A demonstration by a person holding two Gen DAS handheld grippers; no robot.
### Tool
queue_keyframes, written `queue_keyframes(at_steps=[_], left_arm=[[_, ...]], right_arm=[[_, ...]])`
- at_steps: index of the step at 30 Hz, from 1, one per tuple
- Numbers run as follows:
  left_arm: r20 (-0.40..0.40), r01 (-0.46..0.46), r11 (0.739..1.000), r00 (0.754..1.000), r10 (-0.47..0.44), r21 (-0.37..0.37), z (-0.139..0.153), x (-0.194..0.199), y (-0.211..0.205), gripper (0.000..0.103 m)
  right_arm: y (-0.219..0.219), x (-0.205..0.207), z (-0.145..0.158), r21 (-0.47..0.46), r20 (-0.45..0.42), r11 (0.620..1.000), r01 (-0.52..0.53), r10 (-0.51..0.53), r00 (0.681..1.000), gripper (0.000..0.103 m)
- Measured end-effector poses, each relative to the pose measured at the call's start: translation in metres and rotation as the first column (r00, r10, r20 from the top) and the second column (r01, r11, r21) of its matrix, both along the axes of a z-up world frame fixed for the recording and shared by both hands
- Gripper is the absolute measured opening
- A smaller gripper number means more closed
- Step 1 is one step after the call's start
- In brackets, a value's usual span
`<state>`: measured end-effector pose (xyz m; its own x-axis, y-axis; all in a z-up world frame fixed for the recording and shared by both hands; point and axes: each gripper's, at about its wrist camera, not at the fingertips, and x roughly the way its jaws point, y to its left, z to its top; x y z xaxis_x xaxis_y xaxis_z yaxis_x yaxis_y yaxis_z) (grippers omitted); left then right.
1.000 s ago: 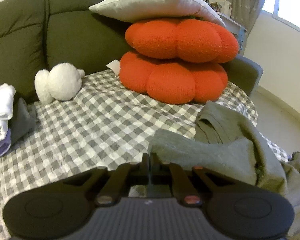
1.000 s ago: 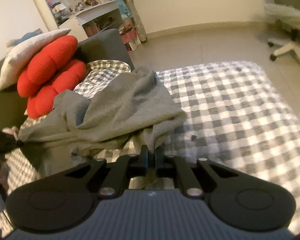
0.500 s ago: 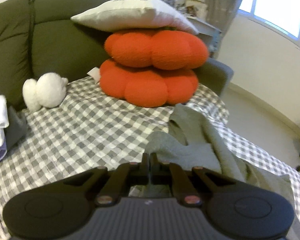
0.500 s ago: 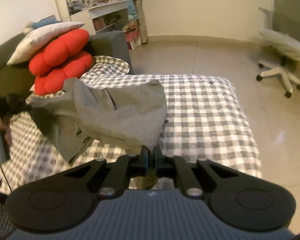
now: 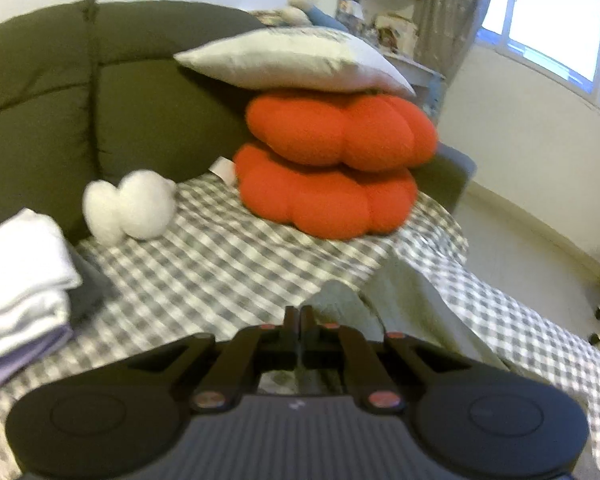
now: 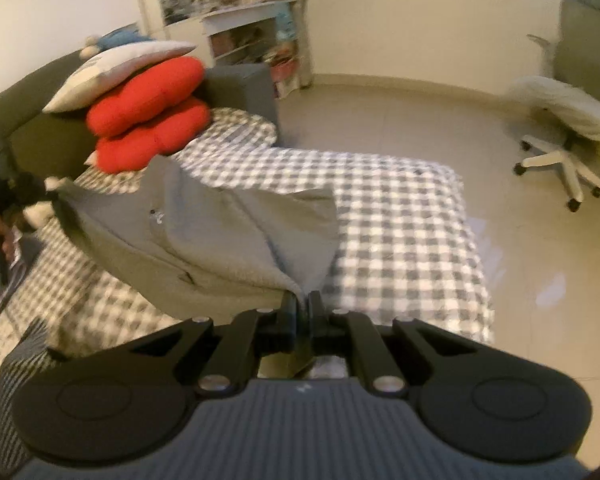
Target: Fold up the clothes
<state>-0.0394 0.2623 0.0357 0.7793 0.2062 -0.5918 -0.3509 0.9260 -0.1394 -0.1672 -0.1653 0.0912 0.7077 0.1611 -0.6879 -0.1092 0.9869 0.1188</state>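
Observation:
A grey garment [image 6: 204, 236] hangs stretched in the air above the checkered bed cover [image 6: 400, 216], held at two corners. My right gripper [image 6: 303, 304] is shut on one corner of it. My left gripper [image 5: 299, 320] is shut on the other corner; the grey garment [image 5: 404, 304] trails away to the right in the left wrist view. The left gripper also shows at the far left of the right wrist view [image 6: 48, 192], pinching the cloth.
Two red cushions [image 5: 332, 168] under a white pillow [image 5: 296, 60] sit against the dark green sofa back [image 5: 60, 112]. A white plush toy [image 5: 132, 208] and a stack of folded clothes [image 5: 20, 280] lie at left. An office chair [image 6: 568, 128] stands on the floor.
Both grippers have lifted and pulled apart, so the grey garment has gone from a bunched heap to a stretched, hanging sheet. Both stay shut on it.

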Motion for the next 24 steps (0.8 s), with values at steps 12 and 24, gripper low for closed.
queue_keyframes(at_steps=[12, 24], left_arm=[[0.04, -0.085, 0.993, 0.996, 0.082, 0.082, -0.001, 0.004, 0.019, 0.001], [0.034, -0.03, 0.994, 0.999, 0.027, 0.104, -0.021, 0.02, 0.006, 0.001]], right_arm=[[0.041, 0.018, -0.021, 0.008, -0.078, 0.986, -0.165, 0.165, 0.983, 0.009], [0.045, 0.073, -0.039, -0.01, -0.087, 0.988, -0.156, 0.154, 0.984, 0.047]])
